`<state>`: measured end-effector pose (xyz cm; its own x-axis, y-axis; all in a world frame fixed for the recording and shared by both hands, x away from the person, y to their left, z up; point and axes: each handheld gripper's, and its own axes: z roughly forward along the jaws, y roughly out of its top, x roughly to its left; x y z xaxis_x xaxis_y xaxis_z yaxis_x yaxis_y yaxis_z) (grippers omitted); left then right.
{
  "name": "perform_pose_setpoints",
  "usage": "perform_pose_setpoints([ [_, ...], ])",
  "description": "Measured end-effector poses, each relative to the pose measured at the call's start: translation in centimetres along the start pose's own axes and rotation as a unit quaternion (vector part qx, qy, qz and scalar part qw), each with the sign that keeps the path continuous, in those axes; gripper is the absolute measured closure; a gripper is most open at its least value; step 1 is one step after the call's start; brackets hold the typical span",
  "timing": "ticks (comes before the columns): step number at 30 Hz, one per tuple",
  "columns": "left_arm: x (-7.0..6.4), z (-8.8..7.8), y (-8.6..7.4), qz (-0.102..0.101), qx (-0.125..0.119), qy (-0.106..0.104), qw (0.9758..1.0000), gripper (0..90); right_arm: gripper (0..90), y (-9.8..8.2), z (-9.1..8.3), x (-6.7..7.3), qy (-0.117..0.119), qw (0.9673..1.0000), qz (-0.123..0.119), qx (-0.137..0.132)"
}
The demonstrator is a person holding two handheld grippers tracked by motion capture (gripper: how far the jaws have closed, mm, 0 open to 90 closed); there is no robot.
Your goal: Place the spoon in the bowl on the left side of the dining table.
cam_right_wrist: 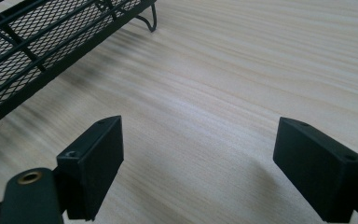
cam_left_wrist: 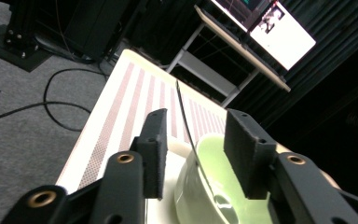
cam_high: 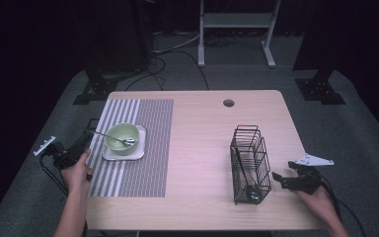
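A pale green bowl (cam_high: 122,137) stands on a small white square plate (cam_high: 124,154) on the striped placemat (cam_high: 143,163) at the table's left. A metal spoon (cam_high: 114,138) rests in the bowl, its handle pointing left over the rim. My left gripper (cam_high: 90,131) is at the mat's left edge, just left of the bowl. In the left gripper view its jaws (cam_left_wrist: 193,126) stand apart with the thin spoon handle (cam_left_wrist: 184,112) running between them, clear of both pads, and the bowl (cam_left_wrist: 214,154) just beyond. My right gripper (cam_high: 282,169) is open over bare wood (cam_right_wrist: 198,135), right of the black wire rack (cam_high: 249,163).
The rack (cam_right_wrist: 37,42) holds a dark utensil at its near end (cam_high: 250,190). A cable hole (cam_high: 228,103) sits at the table's far edge. Behind the table are a white stand (cam_high: 237,22), black stand feet and cables on the grey floor. A lit screen (cam_left_wrist: 284,32) is beyond the table.
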<state>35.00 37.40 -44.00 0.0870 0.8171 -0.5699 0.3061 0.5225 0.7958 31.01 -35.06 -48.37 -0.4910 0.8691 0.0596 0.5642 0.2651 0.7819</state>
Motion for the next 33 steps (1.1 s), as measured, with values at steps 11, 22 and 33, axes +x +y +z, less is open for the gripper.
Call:
perform_pose_setpoints([
  [11,-0.8,-0.7,-0.9,0.043,0.021,-0.003,0.9988,48.0,14.9,-0.2,-0.4,-0.2,-0.007,0.9999,0.008,-0.005],
  [22,-1.1,-1.7,-1.4,0.060,0.024,0.009,0.9978,38.1,14.8,-0.2,-0.5,-0.2,-0.005,0.9999,0.010,-0.006],
  [33,-1.8,-2.4,-2.3,0.074,0.033,-0.001,0.9967,28.6,14.8,-0.2,-0.6,-0.2,-0.005,0.9999,0.012,-0.007],
])
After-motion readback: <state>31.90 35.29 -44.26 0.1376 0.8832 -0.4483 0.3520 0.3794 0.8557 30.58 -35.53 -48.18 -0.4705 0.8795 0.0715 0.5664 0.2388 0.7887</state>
